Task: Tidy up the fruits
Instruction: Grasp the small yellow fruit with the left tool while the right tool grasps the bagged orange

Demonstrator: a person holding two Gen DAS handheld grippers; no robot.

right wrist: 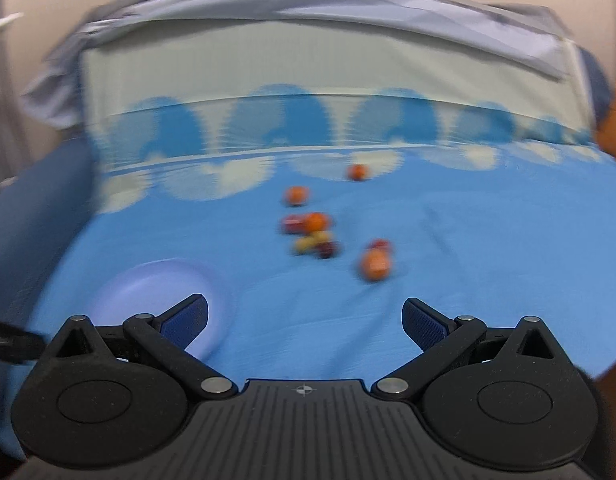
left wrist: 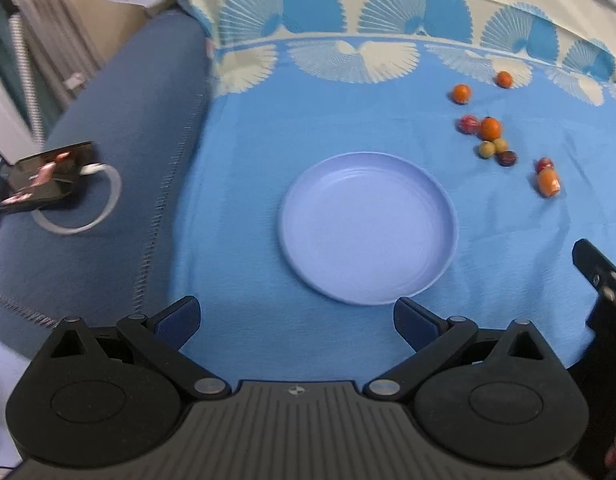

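Note:
An empty lavender plate [left wrist: 367, 228] lies on the blue cloth, just ahead of my open, empty left gripper [left wrist: 296, 322]. Several small fruits lie scattered to the plate's right: an orange one [left wrist: 490, 128] beside a red one [left wrist: 467, 124], two yellow-green ones [left wrist: 492, 147], a dark one [left wrist: 507, 157], and an orange one [left wrist: 548, 182] nearest. In the blurred right wrist view the plate [right wrist: 148, 292] is at lower left and the fruits [right wrist: 313, 232] lie ahead of my open, empty right gripper [right wrist: 306, 322]. The right gripper's body [left wrist: 603, 280] shows at the left view's right edge.
The blue cloth [left wrist: 248, 128] with a fan pattern covers the surface. A darker blue blanket [left wrist: 120, 128] lies left, with a dark phone-like object [left wrist: 44, 178] and a white ring [left wrist: 104, 200] on it. Grey fabric [right wrist: 308, 4] is piled at the back.

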